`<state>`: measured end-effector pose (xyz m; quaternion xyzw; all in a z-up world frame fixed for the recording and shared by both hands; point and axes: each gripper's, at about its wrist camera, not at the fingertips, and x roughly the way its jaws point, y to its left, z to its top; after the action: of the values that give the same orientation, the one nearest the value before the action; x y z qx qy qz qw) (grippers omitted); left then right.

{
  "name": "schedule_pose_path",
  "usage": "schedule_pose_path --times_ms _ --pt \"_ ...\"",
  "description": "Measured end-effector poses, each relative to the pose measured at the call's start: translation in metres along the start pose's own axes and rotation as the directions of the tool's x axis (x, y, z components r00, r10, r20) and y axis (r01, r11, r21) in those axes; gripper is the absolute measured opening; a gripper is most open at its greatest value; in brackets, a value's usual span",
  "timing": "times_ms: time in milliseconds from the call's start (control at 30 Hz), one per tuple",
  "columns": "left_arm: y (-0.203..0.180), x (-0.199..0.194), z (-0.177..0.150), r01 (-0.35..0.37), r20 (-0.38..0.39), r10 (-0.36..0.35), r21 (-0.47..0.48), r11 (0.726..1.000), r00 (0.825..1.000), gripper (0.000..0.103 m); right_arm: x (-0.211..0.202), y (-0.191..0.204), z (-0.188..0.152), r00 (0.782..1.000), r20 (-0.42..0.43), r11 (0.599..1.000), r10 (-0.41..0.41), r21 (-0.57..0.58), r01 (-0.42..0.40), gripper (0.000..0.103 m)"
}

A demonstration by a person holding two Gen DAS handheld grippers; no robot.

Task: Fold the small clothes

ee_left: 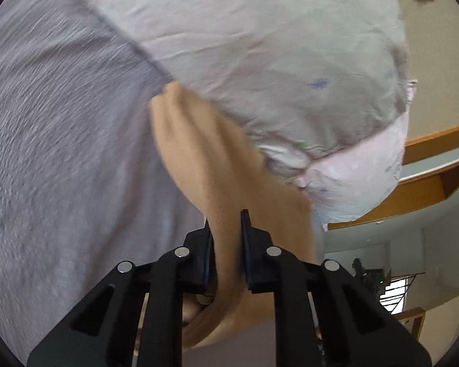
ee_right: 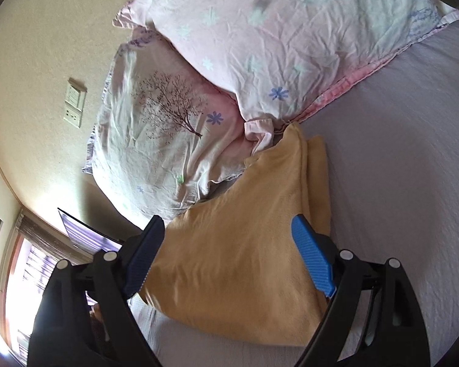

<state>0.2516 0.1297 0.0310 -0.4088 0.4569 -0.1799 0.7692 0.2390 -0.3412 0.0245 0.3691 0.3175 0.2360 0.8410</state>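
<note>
A small tan garment [ee_right: 244, 238] lies partly folded on the grey-lilac bed sheet [ee_right: 397, 168], its far end against the pillows. My left gripper [ee_left: 228, 226] is shut on a fold of the tan garment [ee_left: 211, 165] and holds it lifted off the sheet [ee_left: 61, 140]. My right gripper [ee_right: 226, 235] is open, its blue-padded fingers [ee_right: 312, 257] spread to either side of the garment just above it, holding nothing.
Two pink flowered pillows [ee_right: 275, 36] [ee_right: 168, 128] lie at the head of the bed against a beige wall with a switch plate [ee_right: 75, 102]. One pillow [ee_left: 275, 76] fills the left wrist view. A wooden shelf [ee_left: 437, 159] and a window [ee_right: 18, 275] are at the edges.
</note>
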Motion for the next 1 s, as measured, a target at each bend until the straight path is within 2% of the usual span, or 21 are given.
schedule_pose_path --times_ms 100,167,233,333,400,433,500,533,567,600,633,667,733,767,833,933,1000 --pt "-0.057 0.008 -0.004 0.077 0.018 -0.078 0.035 0.996 0.997 0.015 -0.023 -0.004 -0.002 0.998 0.052 1.000 0.017 0.004 -0.018 0.085" --pt "-0.105 0.031 -0.015 0.143 0.001 -0.143 0.082 0.986 0.990 0.015 -0.035 -0.008 -0.004 0.997 0.078 1.000 0.021 0.017 -0.022 0.085" --pt "-0.150 0.073 -0.035 0.198 -0.061 -0.191 0.133 0.971 0.980 0.015 -0.045 -0.015 -0.006 0.995 0.096 0.999 0.017 0.030 -0.020 0.085" --pt "-0.181 0.137 -0.066 0.217 -0.155 -0.194 0.151 0.964 0.969 0.015 -0.053 -0.031 -0.012 0.995 0.099 0.997 -0.003 0.074 -0.005 0.085" --pt "-0.187 0.185 -0.088 0.227 -0.266 -0.191 0.114 0.967 0.945 0.016 -0.056 -0.037 -0.015 0.996 0.084 0.996 -0.016 0.090 0.009 0.085" --pt "-0.185 0.198 -0.094 0.254 -0.317 -0.216 0.081 0.964 0.923 0.016 -0.058 -0.037 -0.015 0.997 0.074 0.996 -0.022 0.087 0.015 0.085" --pt "-0.181 0.200 -0.102 0.371 -0.381 -0.339 0.012 0.929 0.860 0.016 -0.062 -0.033 -0.015 0.998 0.062 0.998 -0.025 0.051 0.022 0.085" --pt "-0.182 0.192 -0.101 0.392 -0.371 -0.355 0.025 0.920 0.858 0.025 -0.063 -0.029 -0.014 0.998 0.059 0.999 -0.025 0.026 0.023 0.085" --pt "-0.182 0.172 -0.098 0.410 -0.333 -0.365 0.073 0.909 0.869 0.035 -0.062 -0.025 -0.013 0.998 0.053 1.000 -0.022 0.009 0.021 0.085" --pt "-0.180 0.153 -0.094 0.415 -0.291 -0.369 0.114 0.903 0.883 0.064 -0.061 -0.021 -0.012 0.999 0.043 1.000 -0.016 -0.005 0.016 0.085" --pt "-0.176 0.138 -0.092 0.407 -0.257 -0.363 0.143 0.902 0.896 0.074 -0.059 -0.016 -0.012 0.999 0.030 1.000 -0.009 -0.019 0.010 0.085" --pt "-0.168 0.117 -0.088 0.377 -0.210 -0.337 0.194 0.906 0.918 0.074 -0.054 -0.009 -0.012 1.000 -0.002 0.999 -0.023 -0.043 0.023 0.082" --pt "-0.159 0.095 -0.083 0.294 -0.166 -0.255 0.284 0.913 0.952 0.074 -0.051 0.002 -0.015 0.998 -0.033 0.995 -0.057 -0.086 0.054 0.076" --pt "-0.154 0.087 -0.084 0.254 -0.145 -0.218 0.320 0.913 0.965 0.074 -0.052 0.007 -0.018 0.997 -0.032 0.992 -0.067 -0.106 0.064 0.073" --pt "-0.142 0.075 -0.089 0.172 -0.112 -0.139 0.384 0.907 0.984 0.074 -0.054 0.016 -0.026 0.995 -0.028 0.985 -0.093 -0.146 0.088 0.072" --pt "-0.123 0.073 -0.085 0.087 -0.079 -0.061 0.393 0.915 0.995 0.074 -0.049 0.019 -0.032 0.992 -0.041 0.981 -0.119 -0.156 0.111 0.073" --pt "-0.107 0.085 -0.078 0.068 -0.095 -0.038 0.333 0.941 0.995 0.074 -0.045 0.010 -0.031 0.988 -0.061 0.985 -0.139 -0.109 0.132 0.083"
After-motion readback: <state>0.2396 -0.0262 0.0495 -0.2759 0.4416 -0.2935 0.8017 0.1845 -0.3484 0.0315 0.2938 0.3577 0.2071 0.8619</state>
